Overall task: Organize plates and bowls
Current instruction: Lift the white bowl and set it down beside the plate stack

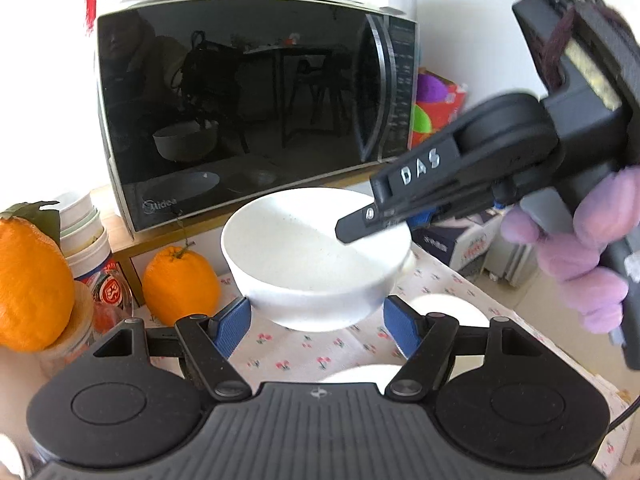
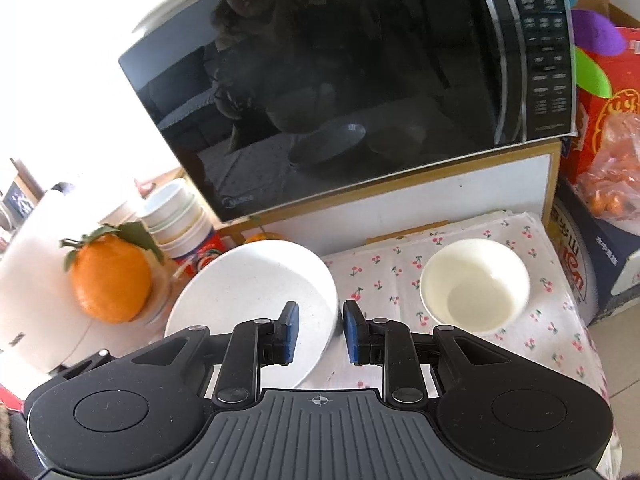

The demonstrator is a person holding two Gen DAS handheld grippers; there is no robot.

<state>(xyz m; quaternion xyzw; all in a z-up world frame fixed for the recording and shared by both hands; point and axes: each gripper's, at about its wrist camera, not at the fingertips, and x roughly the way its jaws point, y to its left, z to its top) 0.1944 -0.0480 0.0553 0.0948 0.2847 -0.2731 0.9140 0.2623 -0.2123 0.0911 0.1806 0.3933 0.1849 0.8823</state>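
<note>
On the cherry-print tablecloth before the black microwave, your right gripper is pinching one white plate's rim; your left gripper is clamping one white bowl; another cream bowl is sitting near the right edge.

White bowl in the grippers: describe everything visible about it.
The white bowl is plain, matte and faintly speckled, and looks like ceramic or melamine. It is round, with a wide rim narrowing to a smaller base, and is empty. It sits tilted, apparently lifted off the cherry-print cloth, in front of the microwave. The right gripper pinches its rim, one finger inside the bowl. The left gripper has its blue pads on either side of the lower wall, seemingly pressing it.
</note>
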